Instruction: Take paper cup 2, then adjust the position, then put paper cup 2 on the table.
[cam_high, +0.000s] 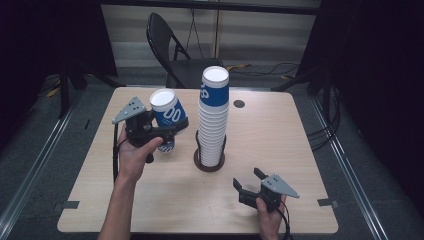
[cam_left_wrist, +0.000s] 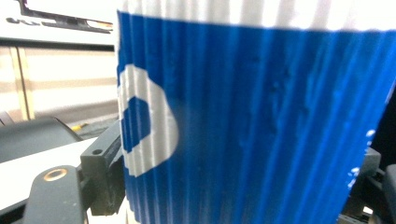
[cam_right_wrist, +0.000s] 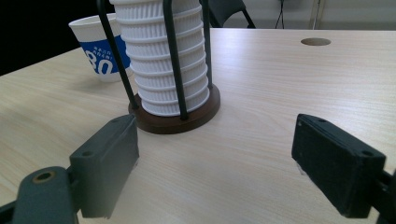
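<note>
While the left gripper (cam_high: 167, 131) pinches a blue cup (cam_high: 169, 112) tilted above the table (cam_high: 280, 130), left of the cup stack (cam_high: 213, 117) in its holder (cam_high: 209, 164), right gripper (cam_high: 248, 181) sits w/ jaws spread, nr front edge.

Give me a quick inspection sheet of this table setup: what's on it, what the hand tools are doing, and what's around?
Surface: pale wood table with a round hole near the far edge.
Job's things: tall stack of white ribbed cups, blue-sleeved cup on top, in a wire holder on a dark round base; one blue cup lifted and tilted; another blue cup standing on the table.
Clutter: nothing seen.
Grippers: left gripper shut on the lifted cup; right gripper open, low over the near table, holding nothing.
Cables: one trails from each gripper; more lie on the floor at right.
Surroundings: black folding chair behind the table, dark curtains at the sides.
</note>
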